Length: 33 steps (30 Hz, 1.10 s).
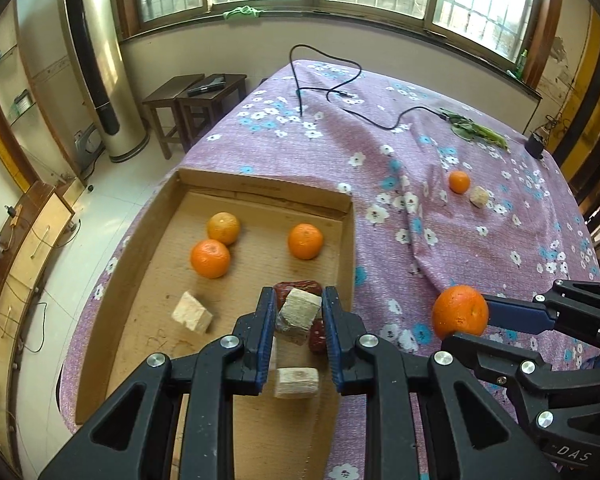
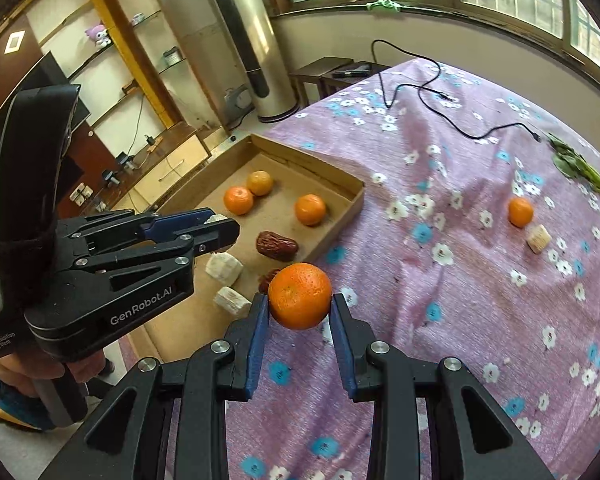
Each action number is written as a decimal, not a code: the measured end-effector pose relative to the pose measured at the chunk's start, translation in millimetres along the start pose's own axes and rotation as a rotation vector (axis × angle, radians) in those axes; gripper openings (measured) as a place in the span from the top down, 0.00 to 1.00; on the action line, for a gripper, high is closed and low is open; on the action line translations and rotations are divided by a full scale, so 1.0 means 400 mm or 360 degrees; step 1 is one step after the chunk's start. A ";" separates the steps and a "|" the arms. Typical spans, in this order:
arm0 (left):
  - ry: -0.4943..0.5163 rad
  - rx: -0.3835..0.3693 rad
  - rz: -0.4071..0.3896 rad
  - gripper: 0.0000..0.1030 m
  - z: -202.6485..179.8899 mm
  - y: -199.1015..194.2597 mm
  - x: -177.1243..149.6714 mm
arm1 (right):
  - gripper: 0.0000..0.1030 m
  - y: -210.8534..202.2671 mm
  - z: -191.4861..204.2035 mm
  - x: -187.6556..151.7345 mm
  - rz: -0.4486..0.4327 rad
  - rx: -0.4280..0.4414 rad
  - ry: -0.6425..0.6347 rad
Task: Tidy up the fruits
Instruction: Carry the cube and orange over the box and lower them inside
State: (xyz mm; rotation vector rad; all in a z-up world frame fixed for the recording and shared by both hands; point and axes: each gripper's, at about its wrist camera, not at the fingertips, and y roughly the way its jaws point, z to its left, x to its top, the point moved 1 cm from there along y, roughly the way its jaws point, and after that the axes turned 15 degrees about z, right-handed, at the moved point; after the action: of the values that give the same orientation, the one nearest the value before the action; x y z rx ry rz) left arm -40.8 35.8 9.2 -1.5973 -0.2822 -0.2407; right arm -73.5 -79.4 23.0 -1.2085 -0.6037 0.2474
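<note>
Right gripper [image 2: 299, 303] clamps orange [image 2: 300, 295], mid-carry; box [image 2: 342, 204] ahead-left, next drop there. Left gripper [image 1: 295, 309] half-open around pale chunk [image 1: 299, 314], grip unclear.

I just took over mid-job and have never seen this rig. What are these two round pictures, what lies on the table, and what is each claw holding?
Each picture comes from a fisheye camera on a hand-held claw, looking along its fingers. The left claw, over the cardboard tray, grips a pale chunk. The right claw holds an orange above the flowered cloth. The tray holds three oranges, more pale chunks and red dates. Farther out on the cloth lie one small orange and another chunk.
</note>
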 end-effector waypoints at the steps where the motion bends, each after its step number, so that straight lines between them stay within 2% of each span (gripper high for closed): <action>1: -0.0009 0.0003 0.0001 0.78 0.008 0.000 -0.001 | 0.67 0.005 0.009 0.005 0.0005 0.0003 -0.0013; 15: -0.0200 0.0068 0.0045 0.78 0.156 0.008 -0.028 | 0.67 0.086 0.081 0.090 0.0084 0.0071 -0.0138; 33: -0.0343 0.0136 0.0156 0.78 0.253 0.069 -0.071 | 0.67 0.217 0.136 0.206 0.0207 0.0116 -0.0245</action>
State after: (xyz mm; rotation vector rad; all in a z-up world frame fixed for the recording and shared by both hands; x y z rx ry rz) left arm -60.6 135.0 -30.6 -1.5492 -0.3742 0.0197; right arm -24.8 34.9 -20.3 -1.1666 -0.6445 0.4720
